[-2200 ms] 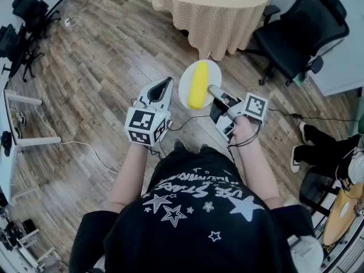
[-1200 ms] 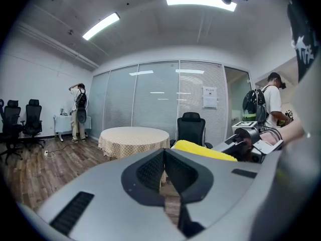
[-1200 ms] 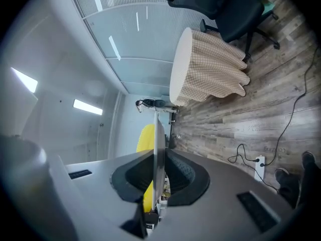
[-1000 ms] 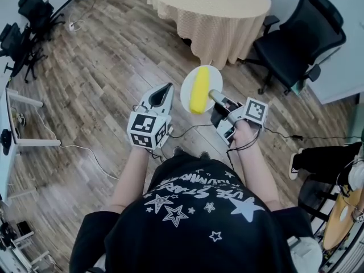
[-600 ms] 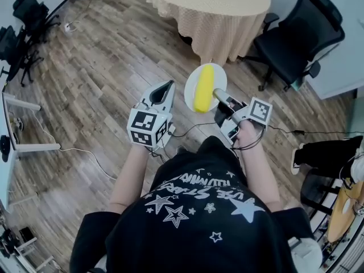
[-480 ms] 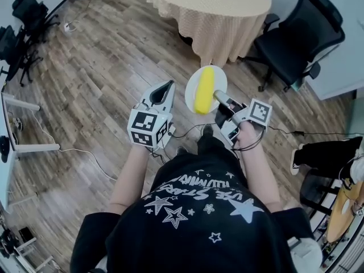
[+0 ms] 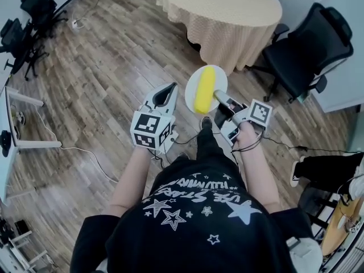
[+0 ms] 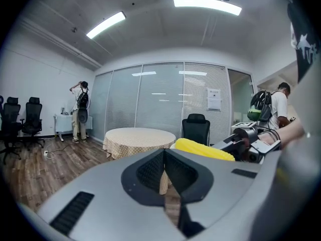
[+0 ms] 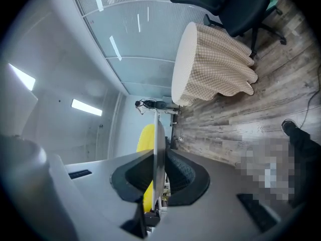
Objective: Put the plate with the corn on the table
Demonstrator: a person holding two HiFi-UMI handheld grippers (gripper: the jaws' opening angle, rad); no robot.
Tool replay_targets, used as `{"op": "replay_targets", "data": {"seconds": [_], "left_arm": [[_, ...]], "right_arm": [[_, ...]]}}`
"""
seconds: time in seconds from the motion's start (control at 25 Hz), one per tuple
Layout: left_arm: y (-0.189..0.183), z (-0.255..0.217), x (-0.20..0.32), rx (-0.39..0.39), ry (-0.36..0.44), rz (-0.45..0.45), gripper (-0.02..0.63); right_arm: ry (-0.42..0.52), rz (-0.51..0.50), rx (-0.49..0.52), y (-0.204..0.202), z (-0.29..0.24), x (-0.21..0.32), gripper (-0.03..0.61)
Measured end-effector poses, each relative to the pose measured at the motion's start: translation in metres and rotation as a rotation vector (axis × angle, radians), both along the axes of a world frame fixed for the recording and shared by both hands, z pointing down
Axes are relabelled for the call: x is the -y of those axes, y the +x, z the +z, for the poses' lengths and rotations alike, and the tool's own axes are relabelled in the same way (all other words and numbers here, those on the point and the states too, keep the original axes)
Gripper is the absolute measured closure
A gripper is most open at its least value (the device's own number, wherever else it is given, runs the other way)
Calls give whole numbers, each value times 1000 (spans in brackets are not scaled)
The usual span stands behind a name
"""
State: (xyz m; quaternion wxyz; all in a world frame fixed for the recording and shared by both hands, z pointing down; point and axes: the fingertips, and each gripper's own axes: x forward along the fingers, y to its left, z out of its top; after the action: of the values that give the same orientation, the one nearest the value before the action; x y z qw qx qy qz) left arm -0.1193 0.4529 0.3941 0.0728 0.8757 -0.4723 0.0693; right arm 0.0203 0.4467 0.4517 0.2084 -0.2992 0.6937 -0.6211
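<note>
A white plate with a yellow corn cob lying on it is held level above the wooden floor. My right gripper is shut on the plate's near-right rim. In the right gripper view the plate shows edge-on between the jaws, with the corn to its left. My left gripper hovers just left of the plate, shut with nothing in it. The left gripper view shows its closed jaws and the corn to the right. The round table with a beige checked cloth stands ahead.
A black office chair stands right of the table. More black chairs are at the far left, and a white desk sits at the left edge. Cables trail on the floor. People stand far off.
The person has stepped toward the table, which now sits closer in view. The plate with the corn stays in the right gripper. The left gripper keeps its place beside it.
</note>
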Motion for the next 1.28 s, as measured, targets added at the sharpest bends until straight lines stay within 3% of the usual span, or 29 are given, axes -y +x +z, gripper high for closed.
{"op": "replay_targets", "data": {"seconds": [0.16,0.76,1.28], "left_arm": [[4,-1,14,8,5,3,607],[28,2,144,26,-31,-20,608],[59,3,251,28,-41,-90,607]], "right_arm": [[2,-14,12,1,-1,16,529],[2,-54,18,22,-2,158,529],[17,-138,15,46,0,271,529]]}}
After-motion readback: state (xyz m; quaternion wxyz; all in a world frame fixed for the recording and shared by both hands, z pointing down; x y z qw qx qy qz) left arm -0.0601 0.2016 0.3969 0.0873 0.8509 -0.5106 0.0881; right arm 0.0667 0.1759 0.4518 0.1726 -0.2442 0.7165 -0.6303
